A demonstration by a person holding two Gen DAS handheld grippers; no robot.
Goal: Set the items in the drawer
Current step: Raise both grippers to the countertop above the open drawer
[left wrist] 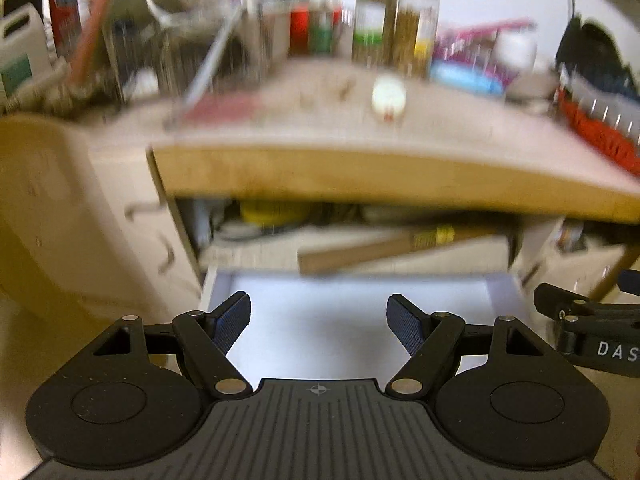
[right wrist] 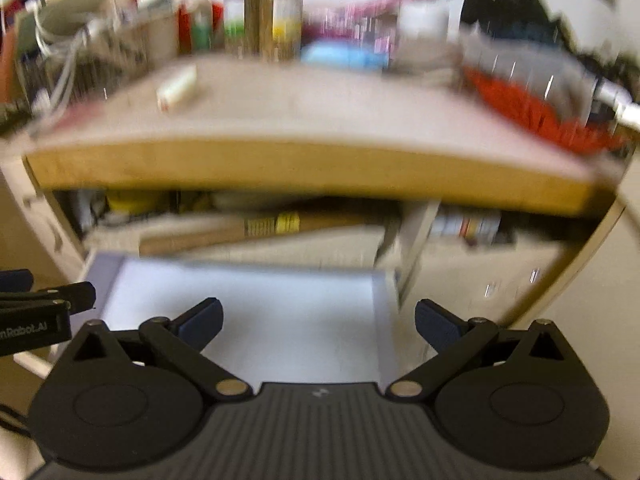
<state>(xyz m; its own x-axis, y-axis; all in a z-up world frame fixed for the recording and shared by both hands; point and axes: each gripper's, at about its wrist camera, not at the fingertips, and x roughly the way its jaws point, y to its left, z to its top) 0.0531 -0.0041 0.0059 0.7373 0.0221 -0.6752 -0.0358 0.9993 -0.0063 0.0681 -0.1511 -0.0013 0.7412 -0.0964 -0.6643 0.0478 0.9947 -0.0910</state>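
Observation:
Both views are motion-blurred. A white drawer (left wrist: 224, 288) stands pulled open below a wooden counter (left wrist: 360, 172); it also shows in the right wrist view (right wrist: 384, 300), and its floor looks bare. My left gripper (left wrist: 318, 322) is open and empty above the drawer's front. My right gripper (right wrist: 318, 322) is open and empty, beside it to the right. A small white tube-like item (left wrist: 389, 98) lies on the countertop, also in the right wrist view (right wrist: 178, 87). A brown cardboard roll (left wrist: 384, 246) lies in the compartment above the drawer.
The back of the counter is crowded: two tall jars (left wrist: 396, 20), a dish rack with utensils (left wrist: 172, 40), a blue item (left wrist: 464, 76), a red and grey bundle (left wrist: 600, 128). Cabinet drawers with handles (left wrist: 160, 240) stand left. The right gripper's body (left wrist: 592, 332) shows at the left view's edge.

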